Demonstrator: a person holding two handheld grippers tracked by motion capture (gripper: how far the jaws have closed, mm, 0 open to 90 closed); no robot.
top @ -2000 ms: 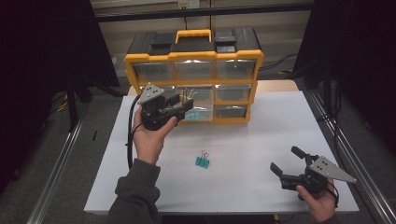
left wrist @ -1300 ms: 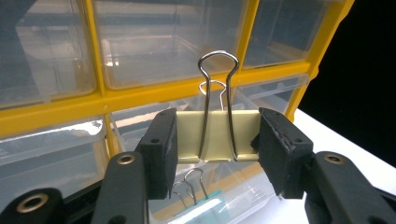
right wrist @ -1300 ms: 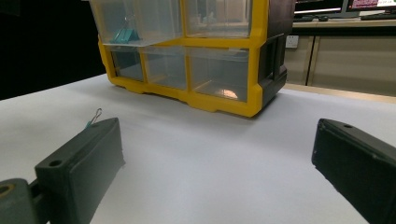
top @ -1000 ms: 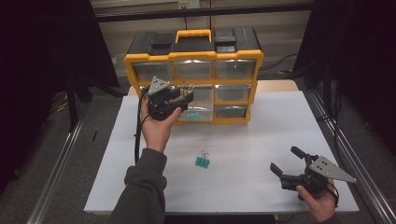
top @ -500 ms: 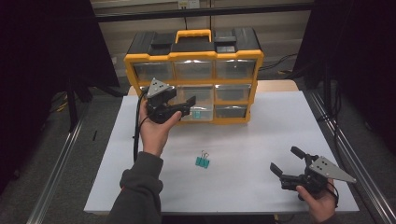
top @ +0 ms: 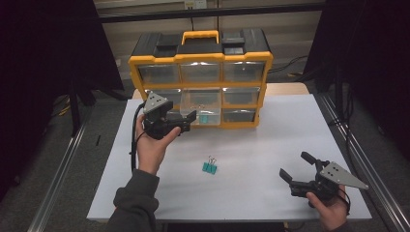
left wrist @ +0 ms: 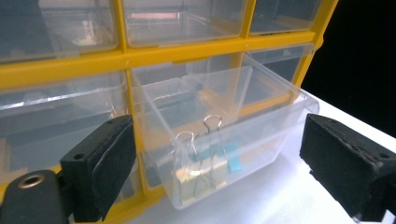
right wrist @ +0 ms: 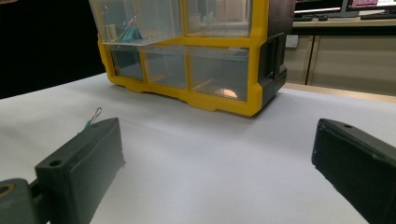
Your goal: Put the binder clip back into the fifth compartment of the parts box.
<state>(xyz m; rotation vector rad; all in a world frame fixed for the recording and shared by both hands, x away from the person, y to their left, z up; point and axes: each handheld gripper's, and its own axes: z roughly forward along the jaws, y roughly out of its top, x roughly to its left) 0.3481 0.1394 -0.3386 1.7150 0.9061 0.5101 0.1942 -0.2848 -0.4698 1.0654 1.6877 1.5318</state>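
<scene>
Yellow and black, the box (top: 200, 79) stands at the back of the white desk (top: 270, 145). It has rows of clear drawers. One drawer (top: 200, 107) in the middle of the box is pulled out toward me. Inside it I can see clips (left wrist: 208, 161) with wire handles, some teal and some pale.

I hold my left gripper (top: 186, 121) up off the desk, just in front of the box and a little left of the open drawer. Its jaws are spread wide and hold nothing. In the left gripper view the open drawer sits right between the two jaws, close in front of them.

One more teal clip (top: 209, 166) lies alone on the desk, in front of the box and well apart from it. Its wire handles point toward the box.

My right gripper (top: 296, 167) is low at the near edge of the desk, far from the box and off to the right of the loose clip. Its jaws are spread wide too, with nothing in them. In the right gripper view I see the box from its right corner.
</scene>
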